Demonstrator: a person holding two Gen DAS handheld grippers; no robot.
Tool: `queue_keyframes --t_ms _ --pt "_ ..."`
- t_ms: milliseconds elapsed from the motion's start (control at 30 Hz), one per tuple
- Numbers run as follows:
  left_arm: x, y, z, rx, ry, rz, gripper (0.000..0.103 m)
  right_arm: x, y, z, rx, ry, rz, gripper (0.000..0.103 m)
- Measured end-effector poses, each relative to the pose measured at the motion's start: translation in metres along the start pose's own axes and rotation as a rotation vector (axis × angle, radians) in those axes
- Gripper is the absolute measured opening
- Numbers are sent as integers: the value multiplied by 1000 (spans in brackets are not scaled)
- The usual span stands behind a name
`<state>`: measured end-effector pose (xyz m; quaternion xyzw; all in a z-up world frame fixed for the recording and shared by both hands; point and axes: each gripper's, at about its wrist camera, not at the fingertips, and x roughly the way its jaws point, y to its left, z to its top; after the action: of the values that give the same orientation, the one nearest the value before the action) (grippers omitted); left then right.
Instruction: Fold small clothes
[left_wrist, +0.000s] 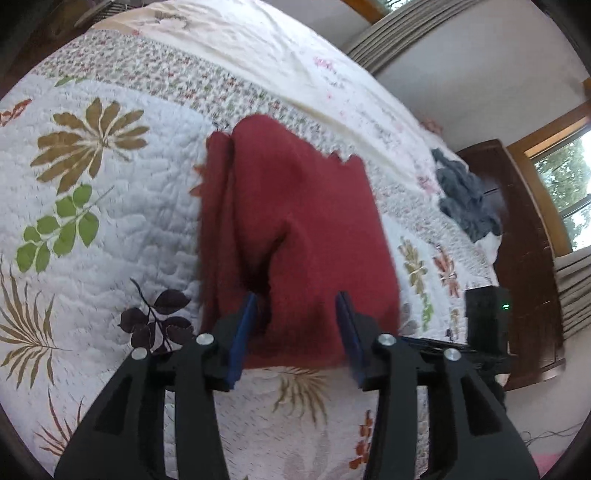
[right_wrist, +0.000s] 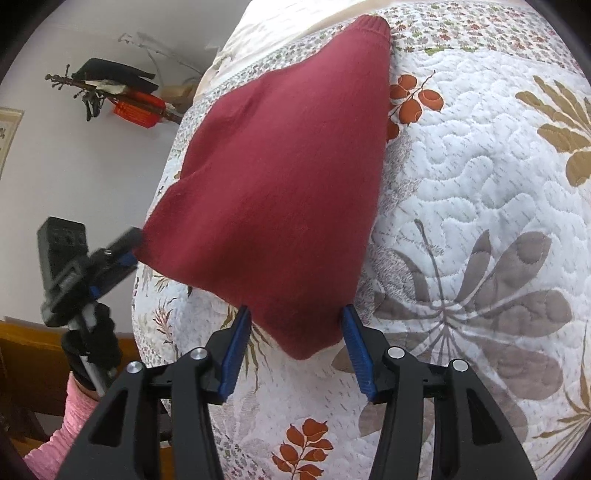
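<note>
The garment lies on the quilt that covers the bed. In the left wrist view it stretches from between the left tongs toward 12 o'clock; a second heap of cloth sits on the bed at 2 o'clock, well apart from it. In the right wrist view the garment's near corner lies between the right tongs, and the left tongs meet its edge at 9 o'clock.

Left gripper spreads wide at six o'clock over the red garment on the floral quilt; grey clothes at three o'clock
</note>
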<state>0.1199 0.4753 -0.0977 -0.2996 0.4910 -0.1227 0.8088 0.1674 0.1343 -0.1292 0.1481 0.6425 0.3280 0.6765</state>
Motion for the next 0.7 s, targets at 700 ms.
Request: queue_keyframes --t_ms 700 --pt "22 61 -30 -123 3 -48 11 36 -5 -2 55 75 -109 23"
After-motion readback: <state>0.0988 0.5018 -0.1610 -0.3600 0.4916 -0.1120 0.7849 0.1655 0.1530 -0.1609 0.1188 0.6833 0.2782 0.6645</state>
